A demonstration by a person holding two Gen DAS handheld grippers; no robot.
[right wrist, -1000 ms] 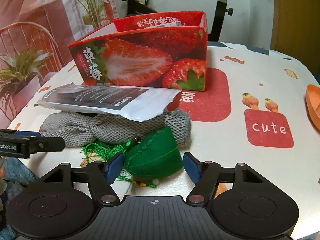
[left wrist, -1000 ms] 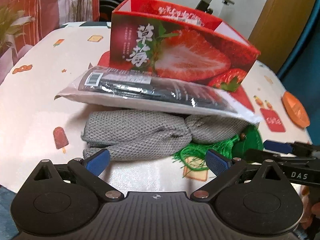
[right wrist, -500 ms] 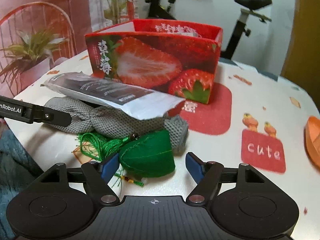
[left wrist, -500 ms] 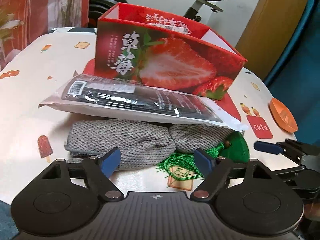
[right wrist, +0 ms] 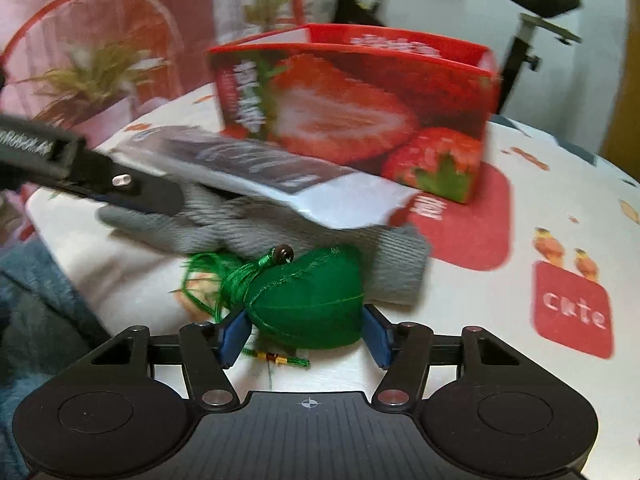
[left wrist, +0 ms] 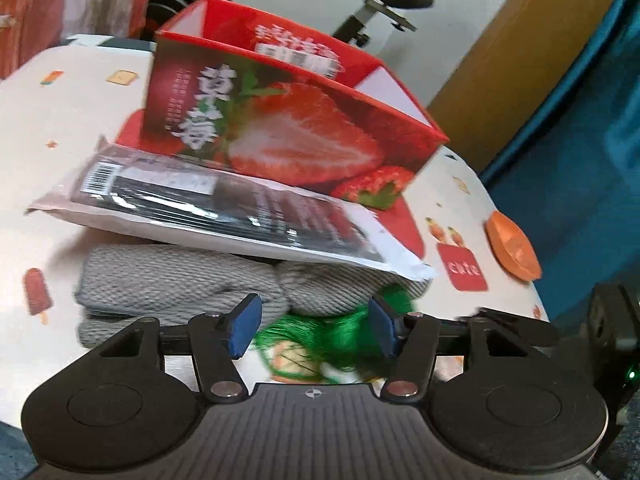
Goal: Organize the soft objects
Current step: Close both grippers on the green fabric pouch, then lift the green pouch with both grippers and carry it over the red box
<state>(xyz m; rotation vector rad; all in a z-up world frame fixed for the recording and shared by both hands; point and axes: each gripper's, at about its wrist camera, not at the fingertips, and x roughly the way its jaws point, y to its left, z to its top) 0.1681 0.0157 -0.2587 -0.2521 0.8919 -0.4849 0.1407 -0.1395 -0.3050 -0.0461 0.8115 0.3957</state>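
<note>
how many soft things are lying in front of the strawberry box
3: a flat plastic packet nearest the strawberry box, a grey knit roll partly under it, a green pouch in front. More may hide underneath.

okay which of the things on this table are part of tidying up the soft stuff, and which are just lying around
Part of the job: green stuffed pouch, grey knitted cloth, plastic packet, strawberry box.

Lying about: orange dish, exercise bike, potted plant.

box (left wrist: 304,136) red, strawberry print | pouch (right wrist: 308,308) green | knit (left wrist: 180,280) grey
</note>
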